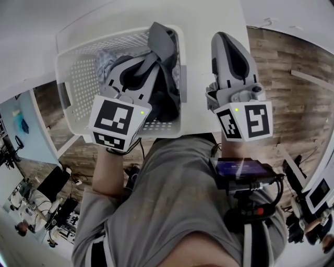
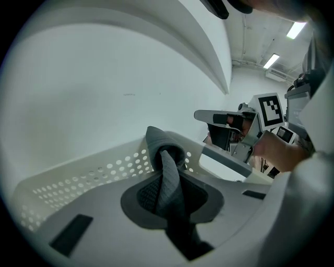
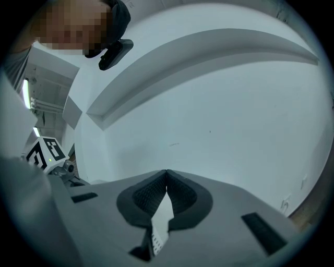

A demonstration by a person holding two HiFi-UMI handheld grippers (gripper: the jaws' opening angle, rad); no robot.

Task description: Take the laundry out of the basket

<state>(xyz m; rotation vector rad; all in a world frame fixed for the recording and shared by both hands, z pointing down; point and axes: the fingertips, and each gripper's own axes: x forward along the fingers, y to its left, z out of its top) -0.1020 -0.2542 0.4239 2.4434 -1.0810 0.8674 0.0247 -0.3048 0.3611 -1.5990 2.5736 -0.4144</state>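
A person in a grey shirt (image 1: 172, 208) stands at a white worktop (image 1: 209, 15), seen from above, with a dark device (image 1: 244, 173) at the waist on the side away from the basket.

The left claw (image 1: 150, 61) reaches into the white perforated basket (image 1: 78, 88), which sits at the near edge of the worktop, partly overhanging it. Its black-and-white marker cube (image 1: 116, 121) hangs over the basket's near rim. In the left gripper view the left claw (image 2: 168, 180) is clamped on a dark grey garment (image 2: 162, 143), the fabric running between the pads and bunching up beyond the tips, above the basket wall (image 2: 104, 172).

The dark grey garment (image 1: 164, 44) stands up against the basket's wall nearest the right claw, and its lower folds lie inside the basket. A pale patterned cloth (image 1: 106, 61) lies deeper in the basket, on the far side of the left claw.

Just outside the basket, the right claw (image 1: 225, 41) is over bare worktop. In the right gripper view the right claw (image 3: 166, 176) has its tips pressed together, with nothing between them.

Beyond the worktop's edge, on the right claw's side of the basket, lies a wood-plank floor (image 1: 292, 78).
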